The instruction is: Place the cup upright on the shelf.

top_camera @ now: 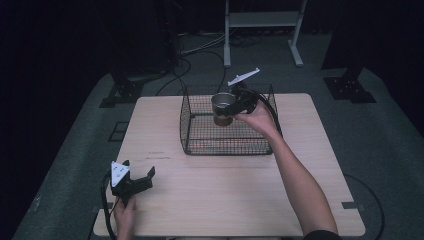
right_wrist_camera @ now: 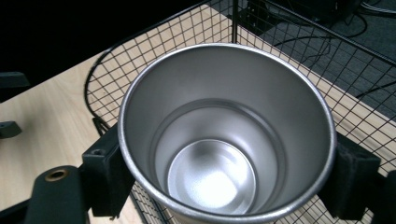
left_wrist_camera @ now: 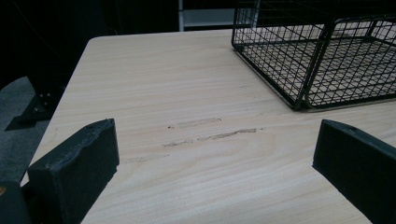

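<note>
The right gripper (top_camera: 235, 106) clamped a steel cup (top_camera: 223, 107) upright above the wire basket (top_camera: 200, 145). At seven o'clock on the bench (top_camera: 225, 195), the left gripper (top_camera: 137, 175) rested, jaws apart.

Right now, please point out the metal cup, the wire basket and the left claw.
metal cup (right_wrist_camera: 212, 179), right gripper view, inner bottom.
wire basket (top_camera: 225, 151), high view, near wall.
left claw (top_camera: 139, 174), high view, between its fingertips.

Light wooden table (top_camera: 225, 200) with a black wire basket (top_camera: 200, 142) sitting on it; faint scuff marks (left_wrist_camera: 210, 135) just beside the basket.
</note>
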Demonstrator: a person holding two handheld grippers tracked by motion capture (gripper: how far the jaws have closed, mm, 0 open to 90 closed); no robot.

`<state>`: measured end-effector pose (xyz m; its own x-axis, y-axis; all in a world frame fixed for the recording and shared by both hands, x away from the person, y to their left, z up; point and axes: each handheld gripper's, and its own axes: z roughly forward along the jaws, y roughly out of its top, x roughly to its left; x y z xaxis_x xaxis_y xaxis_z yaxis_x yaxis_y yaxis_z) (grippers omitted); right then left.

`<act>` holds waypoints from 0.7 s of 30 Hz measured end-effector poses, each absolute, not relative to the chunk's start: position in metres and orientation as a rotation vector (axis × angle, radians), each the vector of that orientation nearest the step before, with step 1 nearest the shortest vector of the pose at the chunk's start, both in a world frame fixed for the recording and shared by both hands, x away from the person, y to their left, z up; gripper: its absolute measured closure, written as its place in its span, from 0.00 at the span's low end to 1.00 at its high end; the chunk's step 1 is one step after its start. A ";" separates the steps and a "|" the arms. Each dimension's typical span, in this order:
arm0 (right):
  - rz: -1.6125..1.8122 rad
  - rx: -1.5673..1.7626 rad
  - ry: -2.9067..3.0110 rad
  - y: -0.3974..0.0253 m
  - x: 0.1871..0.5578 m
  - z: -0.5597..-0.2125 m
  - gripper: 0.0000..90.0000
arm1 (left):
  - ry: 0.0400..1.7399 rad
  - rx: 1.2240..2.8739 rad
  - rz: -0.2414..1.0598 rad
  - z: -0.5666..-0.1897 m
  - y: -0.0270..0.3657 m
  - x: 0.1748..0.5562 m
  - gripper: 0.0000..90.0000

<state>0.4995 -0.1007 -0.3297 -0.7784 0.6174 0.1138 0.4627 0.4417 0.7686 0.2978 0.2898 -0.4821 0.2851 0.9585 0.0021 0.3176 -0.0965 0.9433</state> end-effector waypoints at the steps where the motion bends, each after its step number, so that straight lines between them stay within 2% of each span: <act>1: 1.245 0.954 2.503 -0.101 0.501 -0.331 0.20 | 1.199 1.609 0.851 -0.482 0.290 0.298 0.00; 21: 1.191 0.996 2.501 -0.096 0.514 -0.363 0.20 | 1.198 1.605 0.849 -0.482 0.290 0.298 0.00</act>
<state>0.5136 -0.0964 -0.3630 -0.7538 0.6489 0.1040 0.4896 0.4489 0.7475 0.2977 0.2896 -0.4821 0.2854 0.9584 -0.0012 0.3162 -0.0929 0.9441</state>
